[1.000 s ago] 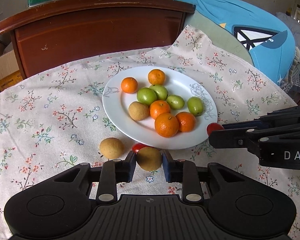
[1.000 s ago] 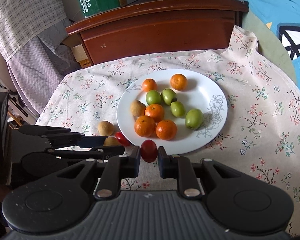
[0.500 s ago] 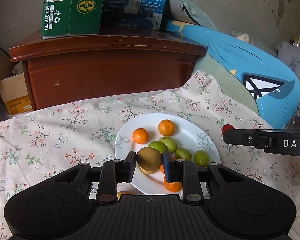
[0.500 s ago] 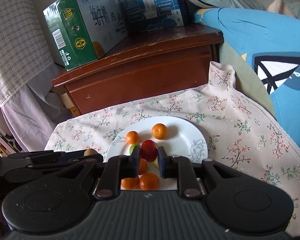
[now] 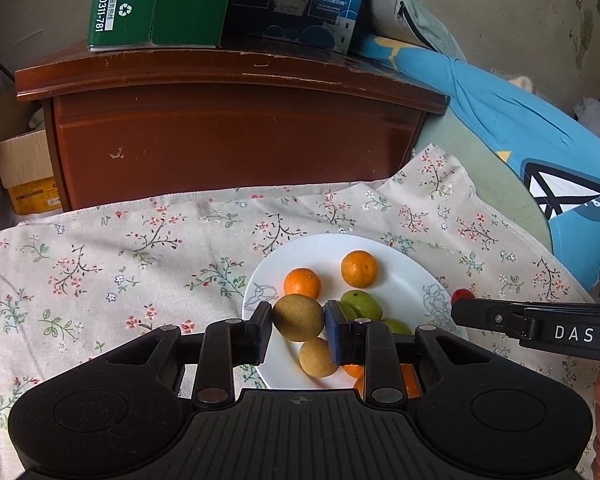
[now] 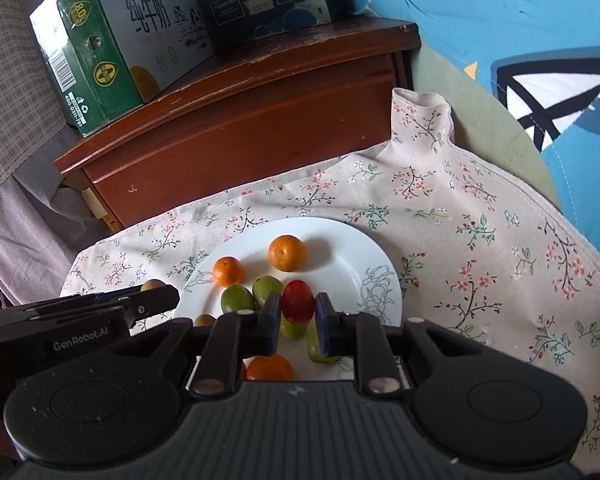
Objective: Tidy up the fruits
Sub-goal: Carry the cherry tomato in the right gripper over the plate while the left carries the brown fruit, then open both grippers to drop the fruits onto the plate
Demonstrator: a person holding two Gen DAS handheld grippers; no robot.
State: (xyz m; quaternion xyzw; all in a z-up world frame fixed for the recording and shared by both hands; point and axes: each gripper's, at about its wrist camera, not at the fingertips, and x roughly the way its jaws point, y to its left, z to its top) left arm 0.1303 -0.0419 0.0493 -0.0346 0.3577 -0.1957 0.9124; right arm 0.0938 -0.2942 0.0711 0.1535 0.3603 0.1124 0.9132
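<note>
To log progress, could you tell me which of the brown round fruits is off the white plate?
The brown fruit clamped in the left gripper; the other lies on the plate.

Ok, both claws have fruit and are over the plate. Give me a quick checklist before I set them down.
1. Left claw shut on the brown fruit: ok.
2. Right claw shut on the red fruit: ok.
3. Both fruits over the white plate, inside its rim: ok as far as the wrist views show.
4. Free spot below the brown fruit: not ok, another brown fruit lies just under it.
5. Free spot below the red fruit: not ok, green fruits crowd there; bare plate lies further right.
6. Height above the plate: cannot tell.
</note>
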